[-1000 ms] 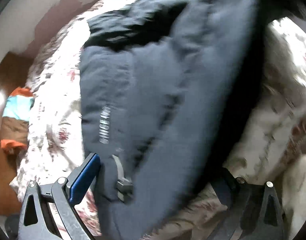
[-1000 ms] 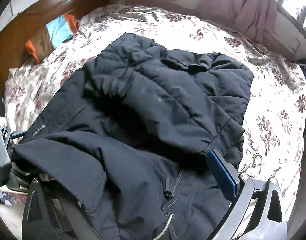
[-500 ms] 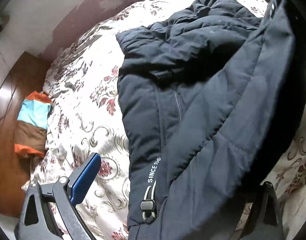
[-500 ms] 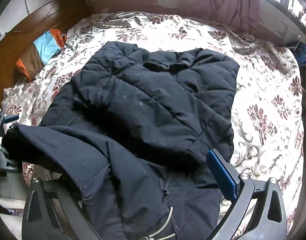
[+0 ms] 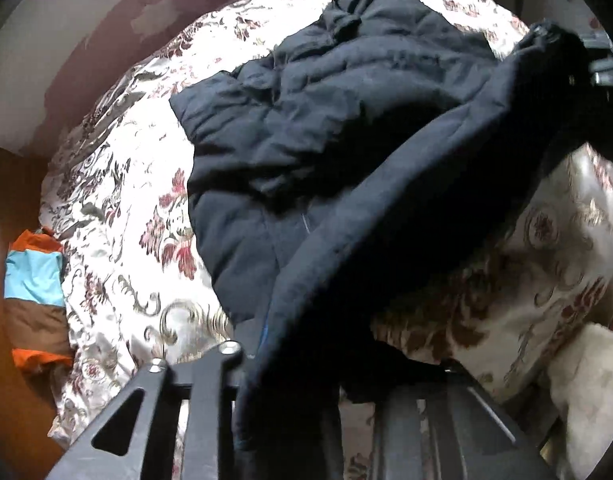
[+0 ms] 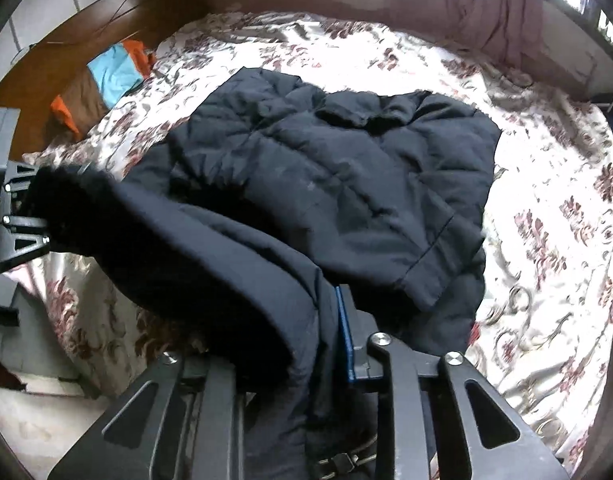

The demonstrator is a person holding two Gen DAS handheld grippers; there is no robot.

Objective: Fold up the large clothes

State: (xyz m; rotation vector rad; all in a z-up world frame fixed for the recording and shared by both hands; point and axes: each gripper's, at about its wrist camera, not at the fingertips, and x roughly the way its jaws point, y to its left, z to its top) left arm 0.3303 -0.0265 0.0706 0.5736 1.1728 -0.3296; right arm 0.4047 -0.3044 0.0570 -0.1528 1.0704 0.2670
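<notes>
A dark navy padded jacket [image 5: 346,120] lies spread on the floral bed, collar at the far end. Its near hem is lifted off the cover and stretches as a band between my two grippers. My left gripper [image 5: 298,360] has its jaws closing, with the hem's left end pinched between them. In the right wrist view the jacket [image 6: 346,168] fills the middle, and my right gripper [image 6: 306,340] is closing too, its blue pad [image 6: 344,336] against the hem cloth. The left gripper [image 6: 22,216] shows at the left edge, holding the far end.
The bed cover [image 6: 546,240] is white with red flowers. A folded orange, blue and brown cloth [image 6: 106,76] lies by the wooden headboard [image 6: 106,20]. A mauve curtain [image 6: 502,12] hangs at the back right. A white cloth [image 5: 586,380] lies near the bed's edge.
Both grippers stood wide open around the hem and have since closed on it. The left gripper rose and pulled back, lifting the hem off the bed.
</notes>
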